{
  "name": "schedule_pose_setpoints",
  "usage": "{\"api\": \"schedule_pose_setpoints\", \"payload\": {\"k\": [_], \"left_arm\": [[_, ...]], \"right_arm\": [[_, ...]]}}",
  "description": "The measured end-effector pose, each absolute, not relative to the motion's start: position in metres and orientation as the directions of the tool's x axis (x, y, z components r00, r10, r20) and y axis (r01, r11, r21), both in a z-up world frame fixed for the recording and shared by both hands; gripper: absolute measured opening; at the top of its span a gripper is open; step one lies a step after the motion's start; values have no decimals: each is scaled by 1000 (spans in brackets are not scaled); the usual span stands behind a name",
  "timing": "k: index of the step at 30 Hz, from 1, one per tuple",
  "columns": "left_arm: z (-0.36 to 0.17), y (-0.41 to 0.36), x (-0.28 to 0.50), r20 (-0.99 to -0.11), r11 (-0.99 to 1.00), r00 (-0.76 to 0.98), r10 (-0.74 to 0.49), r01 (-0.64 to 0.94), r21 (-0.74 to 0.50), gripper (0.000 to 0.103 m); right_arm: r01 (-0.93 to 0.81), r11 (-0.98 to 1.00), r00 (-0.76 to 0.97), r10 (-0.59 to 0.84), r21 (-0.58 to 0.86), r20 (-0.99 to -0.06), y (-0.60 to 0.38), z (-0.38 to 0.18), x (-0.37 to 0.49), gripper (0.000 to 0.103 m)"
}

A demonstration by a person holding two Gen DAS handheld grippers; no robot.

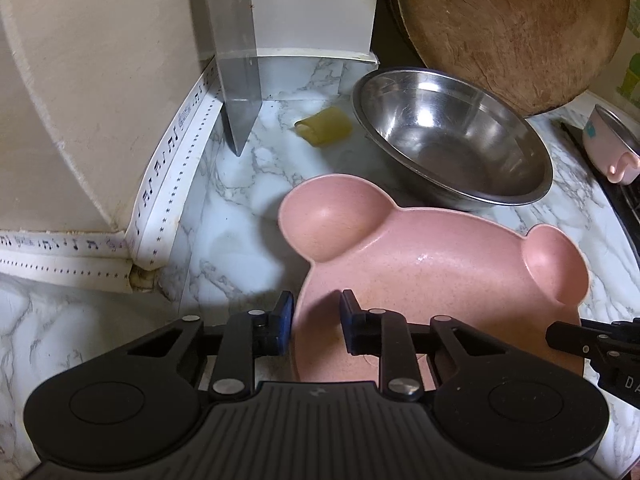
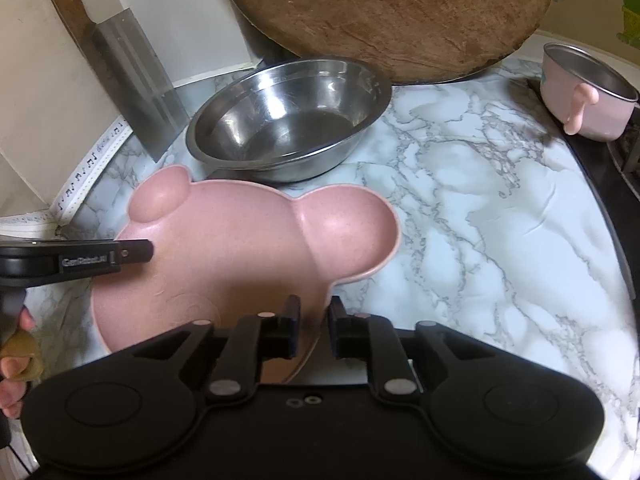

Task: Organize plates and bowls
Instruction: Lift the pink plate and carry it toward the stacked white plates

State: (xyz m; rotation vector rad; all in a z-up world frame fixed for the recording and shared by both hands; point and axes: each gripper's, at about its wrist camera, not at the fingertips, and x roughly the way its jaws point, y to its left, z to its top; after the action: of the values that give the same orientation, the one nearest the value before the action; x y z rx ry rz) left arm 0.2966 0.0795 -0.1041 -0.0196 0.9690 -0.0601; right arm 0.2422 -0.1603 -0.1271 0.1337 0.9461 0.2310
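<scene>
Marble-patterned counter [image 2: 500, 220], cream wall [image 1: 80, 80]

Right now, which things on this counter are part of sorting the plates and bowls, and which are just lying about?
For the job:
- pink bear-shaped plate, its rim between the jaws of both tools
- steel bowl
- small pink steel-lined cup, possibly

Lying about:
- cleaver leaning on the wall
- round wooden chopping board
- yellow scrap
</scene>
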Motion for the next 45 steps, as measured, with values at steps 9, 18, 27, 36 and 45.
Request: {"api": "schedule_pose_setpoints", "payload": {"k": [9, 18, 27, 36, 45], "left_arm": [[-94, 78, 275, -818, 998, 571, -61, 31, -53, 21], [-73, 84, 241, -801, 997, 597, -53, -15, -77, 21], [-50, 99, 195, -776, 994, 631, 1, -88, -71, 21], [-37, 133, 145, -765, 979, 640, 75, -191, -64, 21], [-30, 171, 98, -752, 954, 642, 151, -294, -60, 21]], "right_arm": [[-143, 960, 568, 278, 240, -774, -168, -122, 231, 11], [-199, 948, 593, 317, 246, -741, -172, -103, 215, 11], [-287, 924, 594, 380, 255, -709, -162, -79, 194, 10], [-397, 880, 568, 458, 260, -683, -130, -59, 172, 10], [-490, 831, 524, 521, 261, -674, -91, -51, 151, 10]]}}
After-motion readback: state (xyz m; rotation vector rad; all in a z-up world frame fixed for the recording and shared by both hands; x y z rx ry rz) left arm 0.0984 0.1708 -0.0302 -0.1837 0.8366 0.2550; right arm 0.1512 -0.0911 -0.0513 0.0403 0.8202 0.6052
